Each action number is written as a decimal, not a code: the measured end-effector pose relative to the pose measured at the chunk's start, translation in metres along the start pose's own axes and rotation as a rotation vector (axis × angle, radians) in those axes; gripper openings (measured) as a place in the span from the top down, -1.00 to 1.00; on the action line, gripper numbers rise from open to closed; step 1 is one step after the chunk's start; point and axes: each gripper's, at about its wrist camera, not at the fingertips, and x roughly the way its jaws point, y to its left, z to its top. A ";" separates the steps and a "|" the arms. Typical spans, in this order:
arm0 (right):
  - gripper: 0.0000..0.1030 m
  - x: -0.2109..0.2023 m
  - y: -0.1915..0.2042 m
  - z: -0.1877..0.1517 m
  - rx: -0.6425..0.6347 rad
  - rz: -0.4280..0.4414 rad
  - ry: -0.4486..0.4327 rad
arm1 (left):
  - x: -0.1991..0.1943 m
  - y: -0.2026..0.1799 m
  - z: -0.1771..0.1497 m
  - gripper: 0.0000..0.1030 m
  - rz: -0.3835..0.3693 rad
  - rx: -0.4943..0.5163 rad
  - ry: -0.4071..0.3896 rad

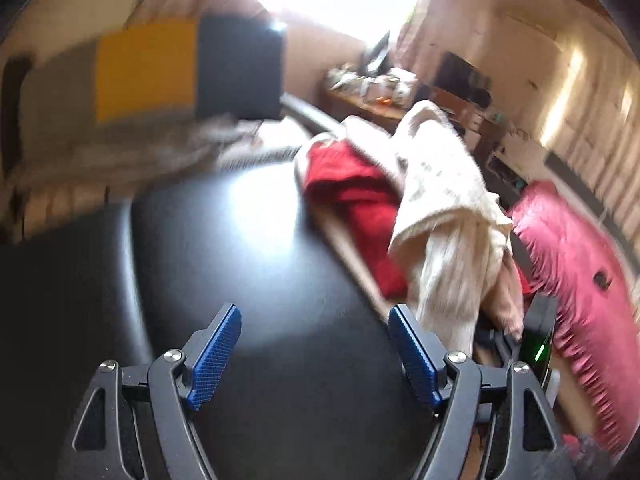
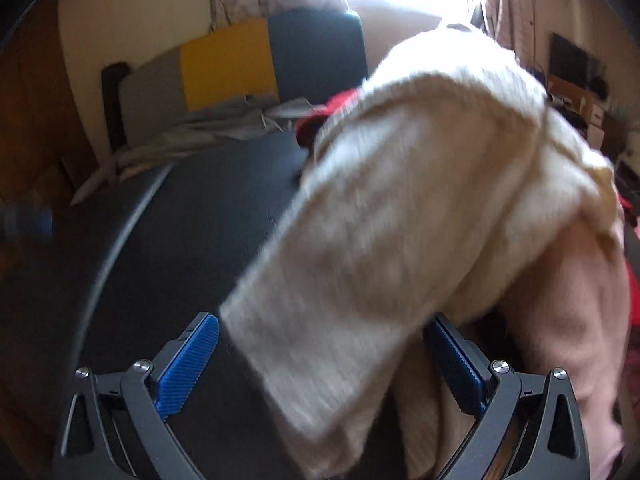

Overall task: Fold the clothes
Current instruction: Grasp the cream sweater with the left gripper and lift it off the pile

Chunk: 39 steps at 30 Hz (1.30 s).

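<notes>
A cream knitted sweater (image 1: pixel 444 216) lies heaped at the right edge of a black table (image 1: pixel 248 248), partly hanging over that edge. Under and behind it is a red garment (image 1: pixel 352 188). My left gripper (image 1: pixel 316 354) is open over bare table, left of the sweater, with nothing between its blue pads. In the right wrist view the cream sweater (image 2: pixel 400 208) fills the middle, and one sleeve reaches down between the open fingers of my right gripper (image 2: pixel 320 364). The jaws stand wide apart and do not pinch the sleeve. The red garment (image 2: pixel 320 120) peeks out behind.
A pink-red cushion or bag (image 1: pixel 576 280) lies on the floor to the right of the table. A chair back with yellow and dark panels (image 1: pixel 188 68) stands behind, with grey cloth (image 2: pixel 208 128) draped at its base. A cluttered desk (image 1: pixel 376 96) sits under a bright window.
</notes>
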 end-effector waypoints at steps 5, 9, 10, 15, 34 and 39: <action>-1.00 0.009 -0.002 -0.017 0.001 -0.003 0.008 | 0.032 -0.054 0.048 -0.50 0.002 0.214 -0.029; -1.00 0.017 0.008 -0.022 -0.088 -0.053 -0.031 | 0.070 -0.088 0.066 -0.50 0.000 0.331 -0.003; -1.00 0.018 0.008 -0.024 -0.100 -0.056 -0.054 | 0.079 -0.091 0.071 -0.50 -0.013 0.330 0.005; -1.00 0.020 0.000 -0.028 -0.102 -0.041 -0.144 | 0.119 -0.098 0.101 -0.50 -0.092 0.280 0.042; -1.00 0.028 -0.016 -0.028 -0.094 -0.017 -0.195 | 0.233 -0.123 0.193 -0.01 -0.298 0.145 0.169; -1.00 0.031 -0.020 -0.023 -0.094 -0.018 -0.198 | 0.213 -0.125 0.179 0.80 -0.290 0.174 0.124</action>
